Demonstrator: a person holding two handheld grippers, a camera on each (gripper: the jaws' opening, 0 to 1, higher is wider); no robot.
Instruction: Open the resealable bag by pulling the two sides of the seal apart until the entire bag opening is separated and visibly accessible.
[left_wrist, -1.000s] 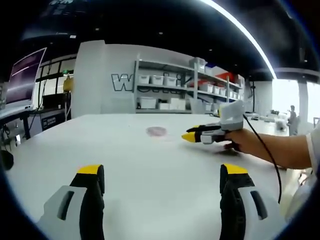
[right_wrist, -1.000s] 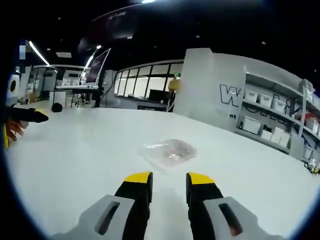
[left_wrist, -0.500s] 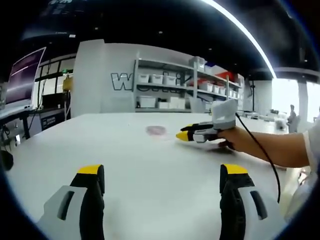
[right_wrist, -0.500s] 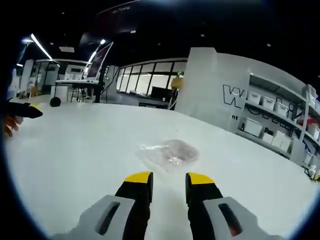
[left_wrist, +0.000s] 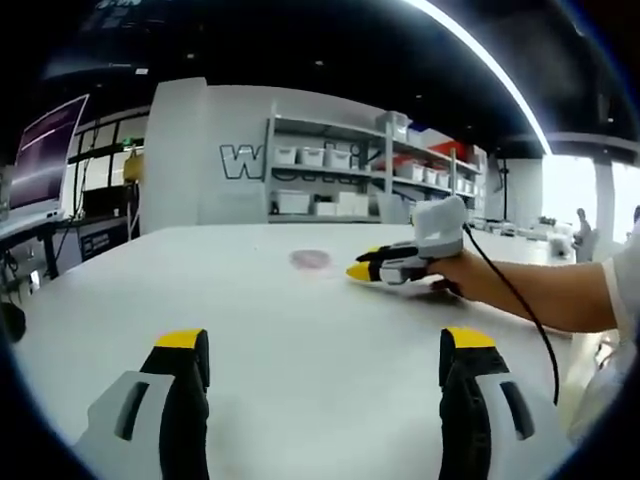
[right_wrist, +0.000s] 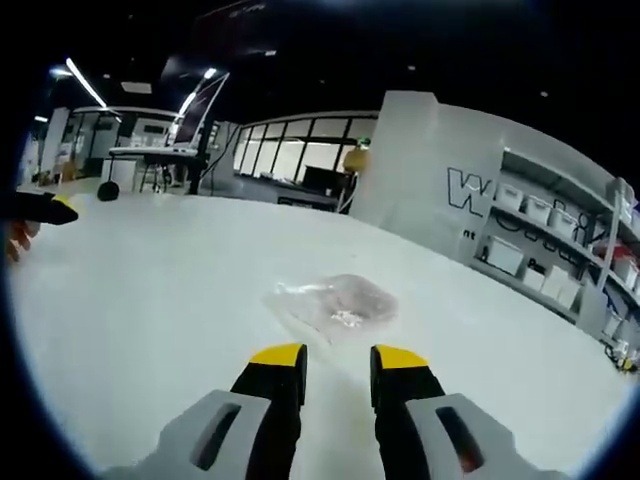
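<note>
Two pairs of grey, yellow-tipped tongs were out over the wide white table (right_wrist: 130, 300), one in each of the person's hands. The left tongs (left_wrist: 325, 350) hovered with their jaws spread wide and nothing between them, well back from the work. The right tongs (right_wrist: 335, 355) had their jaws drawn near to each other but with a narrow gap left, gripping nothing, their yellow tips just short of the small clear resealable plastic bag (right_wrist: 330, 305). That bag lay flat on the table with something pinkish inside it, crinkled and catching the light; whether its seal was closed could not be made out. From the left gripper view the same bag (left_wrist: 311, 261) showed as a faint pink patch far across the table, with the right tongs (left_wrist: 362, 270) reaching in beside it, held by a hand (left_wrist: 462, 283) with a black cable (left_wrist: 520, 310) trailing over the forearm. Grey shelving with white bins (left_wrist: 330, 185) stood against the wall behind.
</note>
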